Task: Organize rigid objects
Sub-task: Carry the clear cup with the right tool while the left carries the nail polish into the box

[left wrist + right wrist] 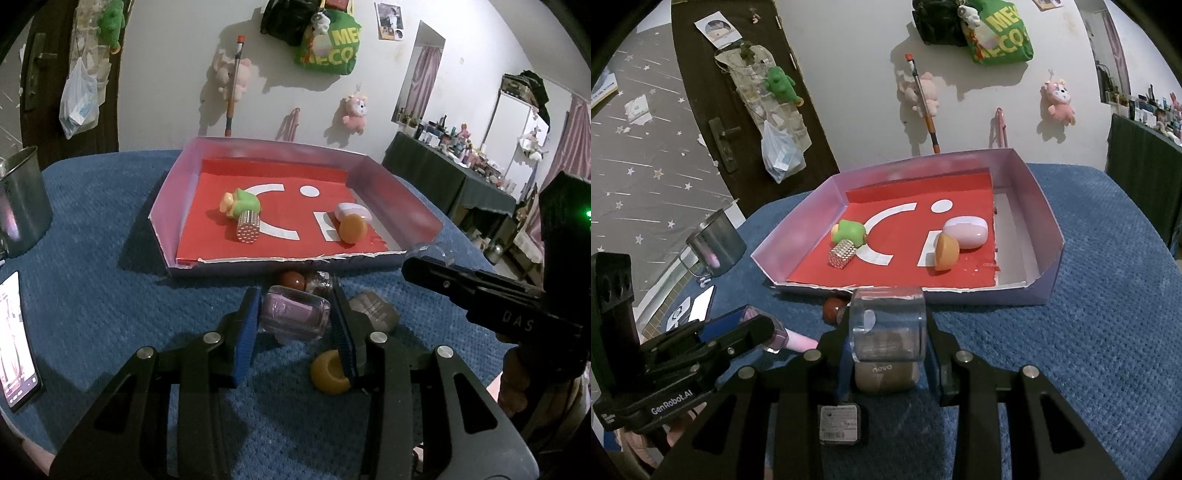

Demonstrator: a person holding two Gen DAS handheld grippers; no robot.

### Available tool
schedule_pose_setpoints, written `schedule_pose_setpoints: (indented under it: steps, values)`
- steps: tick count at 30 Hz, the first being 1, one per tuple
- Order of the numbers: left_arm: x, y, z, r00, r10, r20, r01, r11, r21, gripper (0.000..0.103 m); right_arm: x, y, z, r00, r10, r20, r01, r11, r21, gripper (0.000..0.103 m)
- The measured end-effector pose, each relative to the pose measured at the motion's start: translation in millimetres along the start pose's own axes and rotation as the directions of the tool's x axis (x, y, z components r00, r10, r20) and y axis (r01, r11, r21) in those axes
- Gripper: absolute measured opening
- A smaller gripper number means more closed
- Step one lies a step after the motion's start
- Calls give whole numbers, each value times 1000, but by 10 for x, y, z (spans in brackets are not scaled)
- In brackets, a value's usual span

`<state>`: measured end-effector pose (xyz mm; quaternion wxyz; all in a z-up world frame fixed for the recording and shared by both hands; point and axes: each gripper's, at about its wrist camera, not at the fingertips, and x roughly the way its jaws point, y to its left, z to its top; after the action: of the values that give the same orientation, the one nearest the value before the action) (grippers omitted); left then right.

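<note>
Blue pads of the left hand-held gripper (295,325) pinch a clear bottle (295,318) with lilac contents, held just above the blue-clothed desk (110,295), short of the tray (177,192). Under and beside it lie a yellow cap (330,373), a brown jar (373,312) and a red ball (291,280), all close against the tray's torn near wall. Inside the tray sit a green toy (242,205), a silver studded cylinder (248,229), an orange half-ball (352,229) and a pink case (352,211). The right hand-held gripper (476,295) crosses at the right, near the tray's front corner. A smooth bottle could slip between the pads, and a low carry would catch that near wall.

From the right wrist view, the right hand-held gripper (886,332) is pressed onto a clear-capped box (886,332) with brown contents, raised in front of the tray wall (1015,295). The left tool (713,343) stands close at its left with the lilac bottle (779,338); moving both at once risks a knock between them. Open red floor lies in the tray's middle, between the two pairs of things, and a bare white strip along its right side. A steel mug (716,243) and a phone (701,304) sit well to the left, clear of the path.
</note>
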<state>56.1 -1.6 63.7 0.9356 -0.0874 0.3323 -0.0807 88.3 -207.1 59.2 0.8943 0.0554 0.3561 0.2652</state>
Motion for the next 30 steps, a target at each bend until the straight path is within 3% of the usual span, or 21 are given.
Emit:
schedule_pose_setpoints:
  steps: [30]
  values:
    - [-52,-86,280,998,-6,63,2,997,73,36,-9,24,172,1000,21,18,-21,1000,-10,35]
